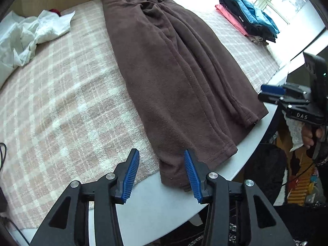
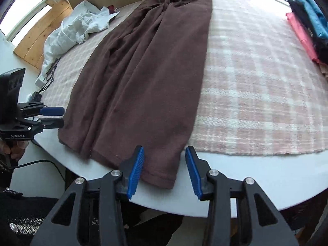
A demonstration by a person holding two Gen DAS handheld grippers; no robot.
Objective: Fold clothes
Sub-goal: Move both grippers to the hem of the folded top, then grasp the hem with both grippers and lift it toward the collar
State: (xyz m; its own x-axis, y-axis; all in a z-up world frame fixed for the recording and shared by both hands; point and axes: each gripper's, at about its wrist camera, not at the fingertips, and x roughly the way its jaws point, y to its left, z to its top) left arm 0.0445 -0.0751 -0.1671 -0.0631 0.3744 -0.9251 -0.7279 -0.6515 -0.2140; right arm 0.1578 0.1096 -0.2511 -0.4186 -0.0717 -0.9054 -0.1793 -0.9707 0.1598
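Trousers (image 2: 141, 86) hem apparently between right gripper (image 2: 164, 170) fingers, untouched.

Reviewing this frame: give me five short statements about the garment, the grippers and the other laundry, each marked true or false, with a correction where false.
1. The brown garment lies stretched out lengthwise on the checked blanket. True.
2. The left gripper is clamped on the garment's hem. False: its jaws stand open, with the near corner of the hem between them and the pads not pressing.
3. The right gripper holds nothing. True: its jaws are open over the other hem corner.
4. The stack of folded clothes sits on top of the brown garment. False: it sits apart, at the far edge by the window.
5. The crumpled white garment is neatly folded. False: it lies bunched up.
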